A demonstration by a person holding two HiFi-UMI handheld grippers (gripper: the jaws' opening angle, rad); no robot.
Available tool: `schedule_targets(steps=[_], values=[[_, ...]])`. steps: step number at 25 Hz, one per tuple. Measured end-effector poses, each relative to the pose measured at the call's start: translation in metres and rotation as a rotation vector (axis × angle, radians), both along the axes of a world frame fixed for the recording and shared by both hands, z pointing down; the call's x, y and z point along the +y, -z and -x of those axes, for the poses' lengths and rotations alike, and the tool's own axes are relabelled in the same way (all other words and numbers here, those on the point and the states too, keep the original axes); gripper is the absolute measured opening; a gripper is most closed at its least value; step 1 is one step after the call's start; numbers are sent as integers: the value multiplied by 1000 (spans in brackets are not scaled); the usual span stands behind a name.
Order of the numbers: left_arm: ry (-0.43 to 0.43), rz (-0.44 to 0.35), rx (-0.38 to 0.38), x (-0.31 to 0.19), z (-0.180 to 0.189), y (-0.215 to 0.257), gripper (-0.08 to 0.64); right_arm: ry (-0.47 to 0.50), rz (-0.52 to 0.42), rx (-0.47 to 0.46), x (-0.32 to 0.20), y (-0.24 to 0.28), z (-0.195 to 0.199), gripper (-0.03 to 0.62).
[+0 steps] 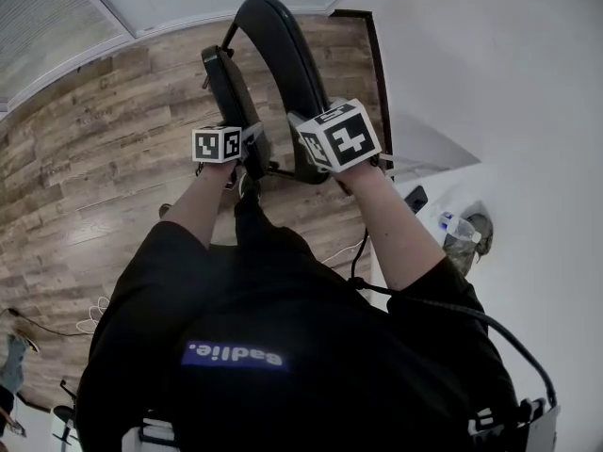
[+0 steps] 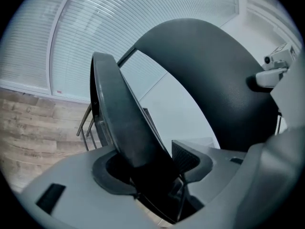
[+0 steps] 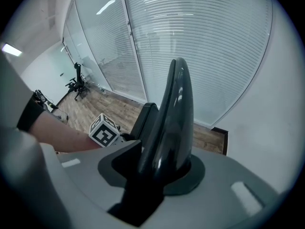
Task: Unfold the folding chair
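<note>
Over the wooden floor (image 1: 104,139), hard by the white wall (image 1: 490,64) and directly ahead of the person: the folding chair (image 1: 273,83), parted a little at the top but not yet opened out, feet hidden from above. Probably moderate in weight and rigid throughout, judging by the moulded panels and the metal tubing (image 2: 85,123); likely to swing stiffly on its hinge rather than flex. Largest up top, the curved backrest (image 1: 283,45), glossy and smooth, so apt to slide under a light pinch. Beside it, to the left in the head view, the flatter seat panel (image 1: 224,83), matt, tilted away from the backrest with a gap between the two. Best taken at these two near edges, one per side, and drawn apart, which is just where held at present. Clamped on the near edge of the backrest, the right gripper (image 3: 155,175), with jaws partway closed and bearing on both faces of the plastic. Closed likewise on the seat panel's edge, the left gripper (image 2: 150,173), with jaws at a middling width, the panel wedged between them and the ribbed pad (image 2: 186,155) against its side. Worth keeping a firm squeeze on the shiny backrest, and minding the pinch points near the hinge.
</note>
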State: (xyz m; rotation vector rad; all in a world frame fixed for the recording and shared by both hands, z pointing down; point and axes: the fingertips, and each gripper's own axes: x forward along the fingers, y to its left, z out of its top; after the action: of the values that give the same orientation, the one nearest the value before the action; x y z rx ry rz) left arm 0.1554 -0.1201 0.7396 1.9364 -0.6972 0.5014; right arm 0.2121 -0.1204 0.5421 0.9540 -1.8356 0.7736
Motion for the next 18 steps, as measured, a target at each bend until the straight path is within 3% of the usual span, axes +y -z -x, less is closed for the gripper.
schedule_targets(steps=[7, 18], values=[[106, 13, 40, 10, 68, -17, 239, -14, 10, -34, 1, -9, 10, 92], [352, 146, 52, 22, 204, -92, 235, -22, 31, -99, 1, -40, 52, 91]])
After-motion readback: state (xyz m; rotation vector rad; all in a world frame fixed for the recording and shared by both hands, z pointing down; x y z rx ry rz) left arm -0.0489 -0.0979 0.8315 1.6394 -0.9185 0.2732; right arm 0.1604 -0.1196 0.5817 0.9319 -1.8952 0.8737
